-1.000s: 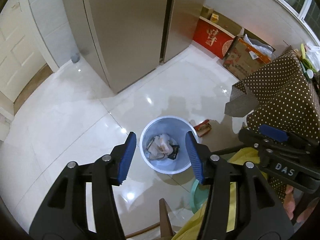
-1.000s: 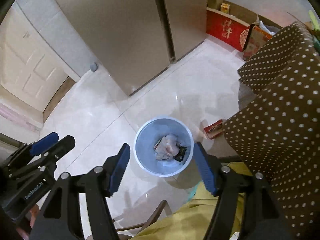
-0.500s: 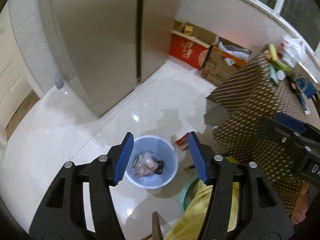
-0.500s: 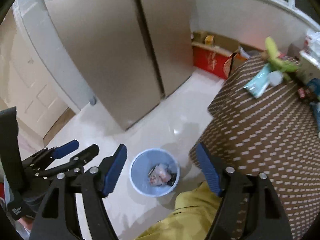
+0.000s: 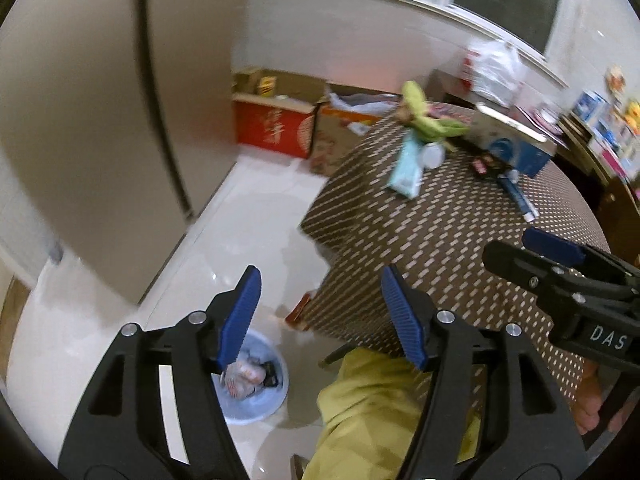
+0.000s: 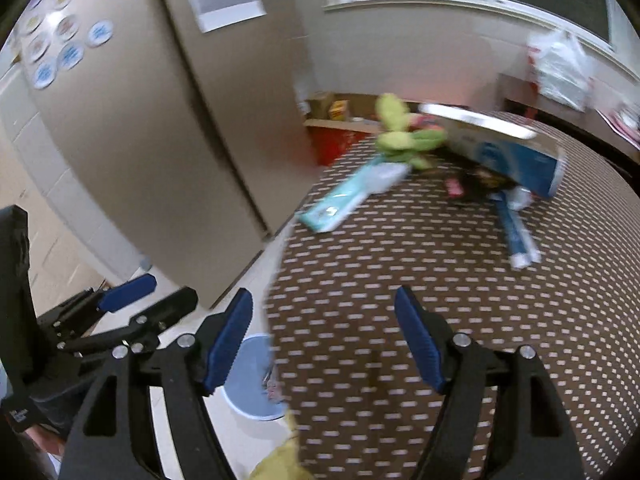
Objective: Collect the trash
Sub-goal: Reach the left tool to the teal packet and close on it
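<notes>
Two grippers were in view, both with nothing between their blue pads. The left gripper point(image 5: 320, 316) had its jaws spreading apart at this moment, empty, pointing down past the near edge of the table. The right gripper point(image 6: 324, 340) stood with its jaws wide and released, hanging over the near part of the polka-dot tablecloth point(image 6: 460, 280).

Below and just left of the left gripper, on the pale tiled floor point(image 5: 240, 216), stood the light blue trash bin point(image 5: 260, 396), with crumpled wrappers point(image 5: 248, 374) lying inside it. A small red packet point(image 5: 298, 312) lay on the floor beside the table's hanging cloth, a little beyond the bin. A yellow-green garment point(image 5: 372, 408) filled the near foreground between bin and table.

On the table's far side lay a teal packet point(image 6: 348, 198), with green banana-like peels point(image 6: 400, 136) just behind it. To their right sat a blue and white box point(image 6: 508, 152), tilted, with dark small wrappers point(image 6: 476, 184) at its foot and a blue tube point(image 6: 516, 236) nearer to the camera. All of this was blurred.

Left of the table rose a tall beige refrigerator point(image 5: 80, 120). At the far wall a red carton point(image 5: 276, 128) stood on the floor, and a white plastic bag point(image 6: 560, 68) sat under the window.
</notes>
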Motion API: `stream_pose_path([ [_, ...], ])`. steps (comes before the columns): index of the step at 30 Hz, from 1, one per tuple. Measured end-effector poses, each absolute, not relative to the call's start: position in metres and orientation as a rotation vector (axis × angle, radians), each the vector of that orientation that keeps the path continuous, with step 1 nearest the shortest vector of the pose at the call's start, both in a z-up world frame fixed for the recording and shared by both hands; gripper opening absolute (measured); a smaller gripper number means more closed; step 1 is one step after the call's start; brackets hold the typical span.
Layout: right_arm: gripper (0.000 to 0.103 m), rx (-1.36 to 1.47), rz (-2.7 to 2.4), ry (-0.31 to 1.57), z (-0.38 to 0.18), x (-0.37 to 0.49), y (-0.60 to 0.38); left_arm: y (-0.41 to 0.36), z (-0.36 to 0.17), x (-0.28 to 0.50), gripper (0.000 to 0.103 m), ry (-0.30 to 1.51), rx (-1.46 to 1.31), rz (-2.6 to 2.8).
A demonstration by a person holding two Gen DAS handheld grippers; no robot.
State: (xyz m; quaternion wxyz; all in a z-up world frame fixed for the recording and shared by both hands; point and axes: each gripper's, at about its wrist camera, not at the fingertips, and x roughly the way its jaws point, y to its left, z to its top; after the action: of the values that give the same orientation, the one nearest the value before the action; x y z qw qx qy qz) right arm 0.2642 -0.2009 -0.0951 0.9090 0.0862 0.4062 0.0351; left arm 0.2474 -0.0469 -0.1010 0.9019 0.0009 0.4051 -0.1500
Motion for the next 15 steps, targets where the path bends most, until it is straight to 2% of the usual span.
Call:
stream_pose_path([
  [15, 0.072, 0.264, -0.064, 0.84, -0.105, 0.267, -0.288, -0.154, -0.119, 0.343, 0.063, 0.891, 0.137, -0.447],
])
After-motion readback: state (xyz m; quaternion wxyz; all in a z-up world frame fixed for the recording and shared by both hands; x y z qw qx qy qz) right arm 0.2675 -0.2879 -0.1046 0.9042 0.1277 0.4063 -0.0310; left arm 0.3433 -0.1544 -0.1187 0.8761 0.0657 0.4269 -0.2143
